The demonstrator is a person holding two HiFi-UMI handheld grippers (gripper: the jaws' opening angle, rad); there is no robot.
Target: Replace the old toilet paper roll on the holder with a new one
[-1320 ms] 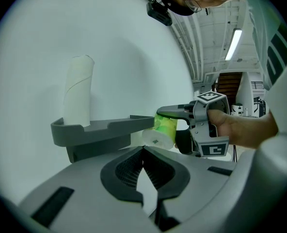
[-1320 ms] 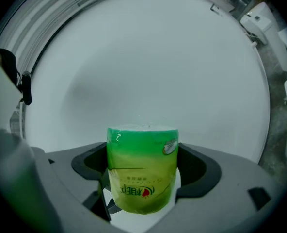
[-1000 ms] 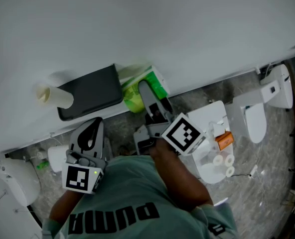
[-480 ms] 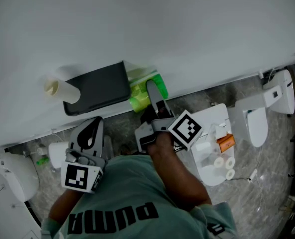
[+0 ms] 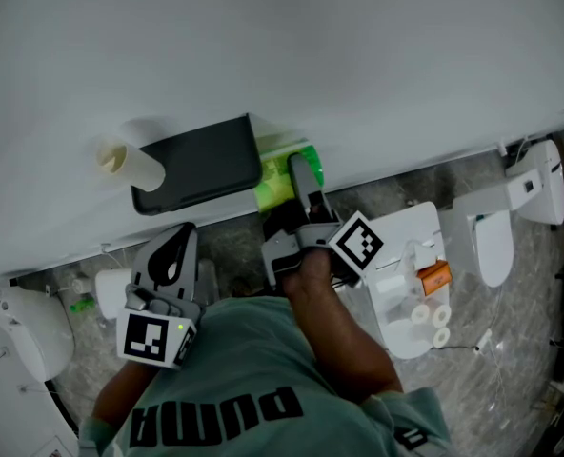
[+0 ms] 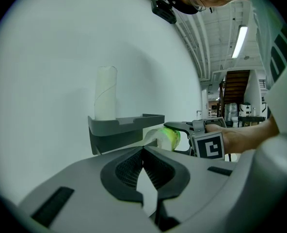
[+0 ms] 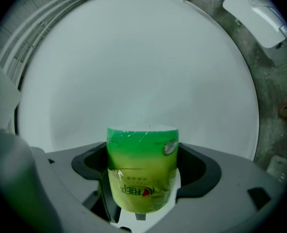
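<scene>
One new roll in hand: a green plastic-wrapped toilet paper roll (image 7: pixel 142 164), clamped upright in the right gripper (image 7: pixel 142 181), jaws pressing on its two curved sides, top end poking out past the tips. Likely light and soft, yielding under a squeeze, so best gripped across the middle with modest pressure rather than crushed. Probably slick as well because of the film wrapper, with some risk of sliding if the grip loosens.

In the head view, carried just beside the right end of the dark grey wall-mounted holder tray (image 5: pixel 201 165), close to the white wall (image 5: pixel 311 46) and well above the floor. At the tray's left end, standing upright: a pale, thin old paper roll (image 5: pixel 130 163), not yet removed. Lower and to the left, apart from both rolls: the left gripper (image 6: pixel 143 152), jaws closed together on nothing.

Judged to be early in the swap, with the old roll to clear before seating the new one.
</scene>
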